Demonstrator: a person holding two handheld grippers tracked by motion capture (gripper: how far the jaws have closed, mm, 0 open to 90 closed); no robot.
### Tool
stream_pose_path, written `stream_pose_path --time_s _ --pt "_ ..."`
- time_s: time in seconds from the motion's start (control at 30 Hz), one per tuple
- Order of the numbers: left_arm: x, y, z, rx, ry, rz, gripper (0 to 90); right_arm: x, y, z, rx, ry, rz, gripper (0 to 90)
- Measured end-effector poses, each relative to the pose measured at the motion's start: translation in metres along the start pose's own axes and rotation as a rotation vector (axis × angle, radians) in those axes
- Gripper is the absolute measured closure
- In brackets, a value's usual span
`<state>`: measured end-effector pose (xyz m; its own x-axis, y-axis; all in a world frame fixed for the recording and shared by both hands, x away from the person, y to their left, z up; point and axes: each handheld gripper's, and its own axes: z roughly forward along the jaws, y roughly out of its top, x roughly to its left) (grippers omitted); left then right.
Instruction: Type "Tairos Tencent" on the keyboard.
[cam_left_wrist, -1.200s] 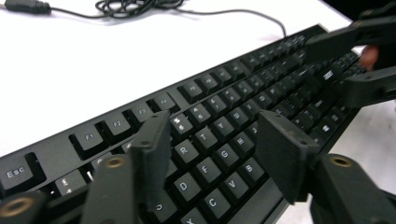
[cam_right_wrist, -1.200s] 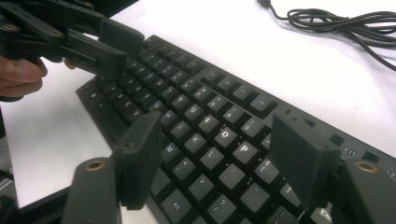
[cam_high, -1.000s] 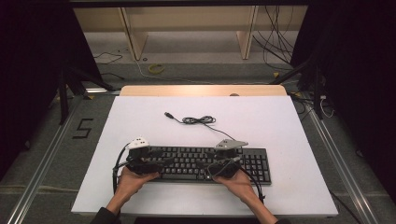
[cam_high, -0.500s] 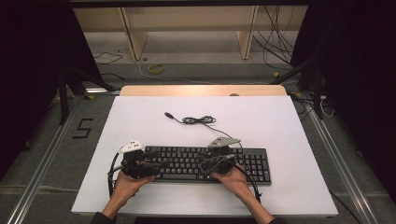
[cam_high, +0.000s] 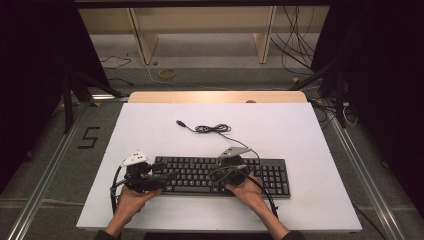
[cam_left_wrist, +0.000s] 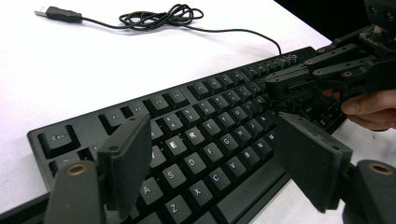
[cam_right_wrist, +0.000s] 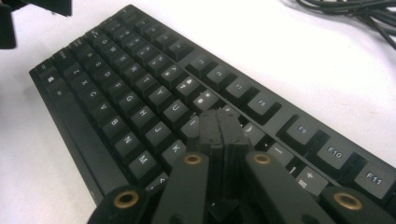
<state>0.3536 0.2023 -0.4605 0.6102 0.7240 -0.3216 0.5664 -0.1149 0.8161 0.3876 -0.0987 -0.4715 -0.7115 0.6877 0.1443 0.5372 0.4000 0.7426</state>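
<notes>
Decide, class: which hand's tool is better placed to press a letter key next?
Probably the right. The right tool is shut into one narrow tip directly over the keyboard keys, while the left tool stands wide open, spanning several keys.

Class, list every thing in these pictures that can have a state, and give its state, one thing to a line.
Keyboard: flat on the white table, keys up.
USB cable: unplugged, loosely coiled behind the keyboard.
Left gripper: jaws just opening, wide apart over the left keys, nothing between them.
Right gripper: jaws just closed, shut together, tips above the middle keys.
</notes>
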Motion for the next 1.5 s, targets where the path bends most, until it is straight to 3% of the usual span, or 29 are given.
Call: stream_pose_path --time_s 0.63,0.87,1.1,1.23,1.5 --pt "0.003 -0.005 -0.004 0.003 0.013 0.005 27.4 0.0 -0.002 0.006 0.026 -0.002 -0.007 90.0" --pt "0.003 -0.005 -0.003 0.005 0.015 0.007 28.0 0.004 -0.004 0.009 0.033 -0.025 -0.019 90.0" --pt "0.005 -0.006 -0.002 0.008 0.024 0.008 29.8 0.0 -0.003 0.004 0.009 -0.004 0.016 87.6" --pt "0.007 -0.006 0.0 0.017 0.028 0.01 34.4 -0.002 0.0 -0.005 -0.044 0.014 0.032 84.2" --pt "0.009 -0.007 0.006 0.052 0.048 0.017 54.2 0.001 0.0 -0.015 -0.066 0.043 0.038 68.7"
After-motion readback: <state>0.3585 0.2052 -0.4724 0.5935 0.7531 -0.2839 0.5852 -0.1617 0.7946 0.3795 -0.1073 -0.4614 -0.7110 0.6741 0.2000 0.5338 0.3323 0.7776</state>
